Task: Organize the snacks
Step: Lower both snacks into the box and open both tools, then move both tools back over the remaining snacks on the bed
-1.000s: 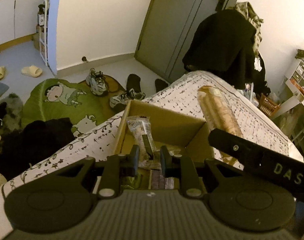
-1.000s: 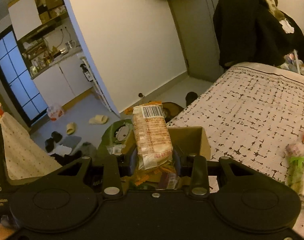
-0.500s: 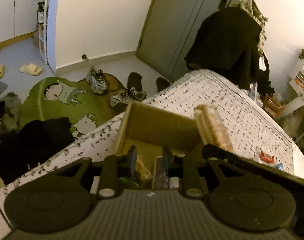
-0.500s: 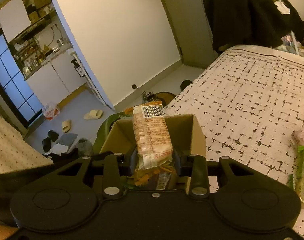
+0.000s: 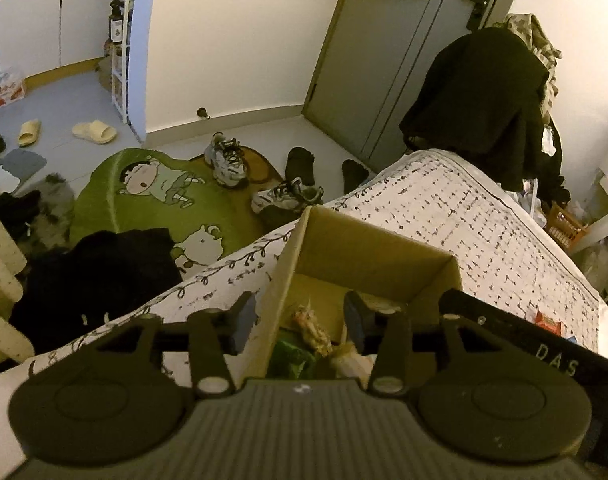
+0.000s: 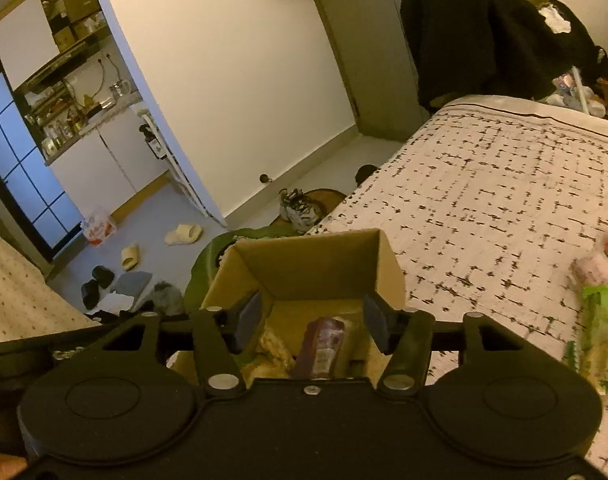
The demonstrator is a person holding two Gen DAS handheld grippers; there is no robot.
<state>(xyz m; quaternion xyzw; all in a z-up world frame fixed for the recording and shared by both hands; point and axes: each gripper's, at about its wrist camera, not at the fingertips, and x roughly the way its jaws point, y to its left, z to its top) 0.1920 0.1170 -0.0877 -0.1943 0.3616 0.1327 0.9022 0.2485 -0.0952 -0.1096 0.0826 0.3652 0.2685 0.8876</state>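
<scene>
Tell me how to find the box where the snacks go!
Look at the bed with the patterned cover. At its near corner sits an open brown cardboard box with snack packets inside. It is the only box on the bed; other snacks lie loose.

Box (image 6: 315, 268) contents perhaps partly hidden

Only one text reads — the pale letters "DAS" on the black bar (image 5: 543, 352) at the right of the left wrist view; the snack wrappers' print is too blurred.
</scene>
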